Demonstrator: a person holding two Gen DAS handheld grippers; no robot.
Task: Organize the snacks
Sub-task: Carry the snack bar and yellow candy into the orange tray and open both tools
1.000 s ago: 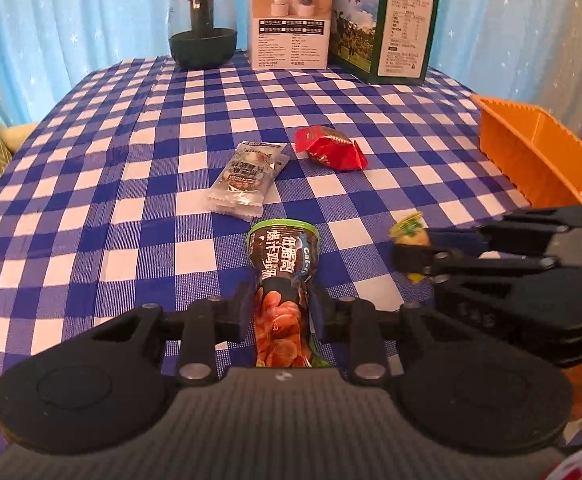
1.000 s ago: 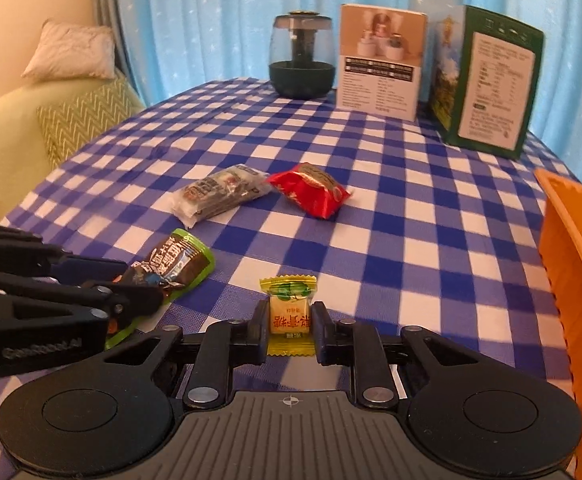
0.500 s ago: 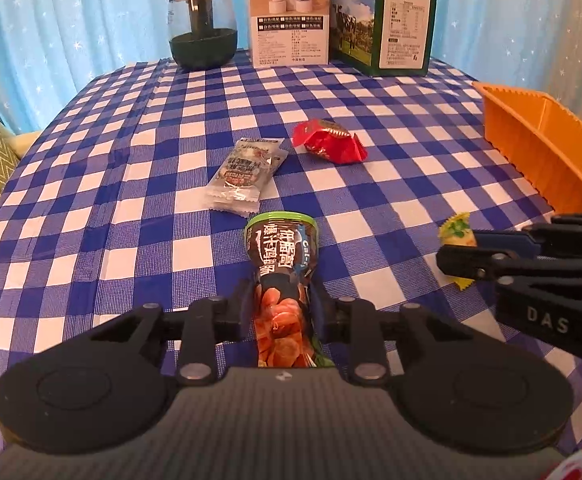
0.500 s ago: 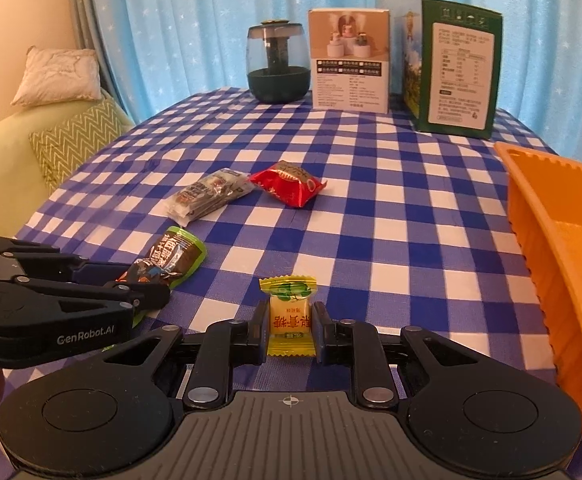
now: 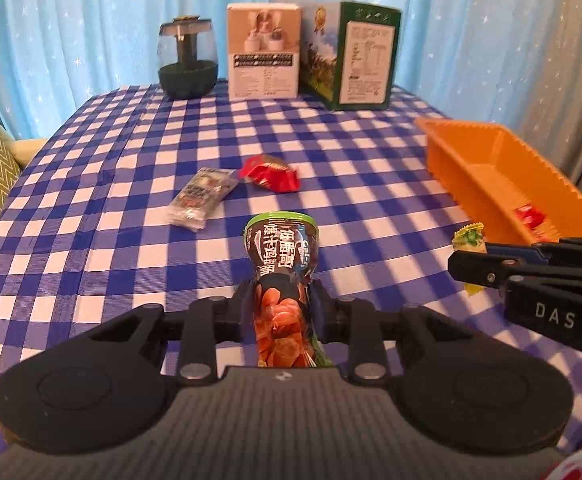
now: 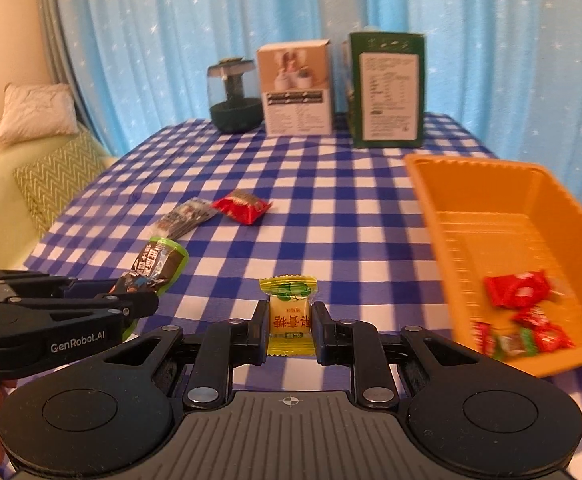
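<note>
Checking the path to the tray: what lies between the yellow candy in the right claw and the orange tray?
Nothing. In the right wrist view only bare checked tablecloth separates the yellow candy from the orange tray.

The left gripper (image 5: 281,308) pinched a dark, green-rimmed snack packet (image 5: 282,276) between its jaws, above the blue-and-white checked table (image 5: 371,216). At the right edge the right gripper (image 5: 467,266) gripped a small yellow wrapped candy (image 5: 469,238) beside an orange plastic tray (image 5: 463,172). Farther off lay a clear wrapped snack (image 5: 201,198) and a red wrapped snack (image 5: 270,174), just beside each other.
</note>
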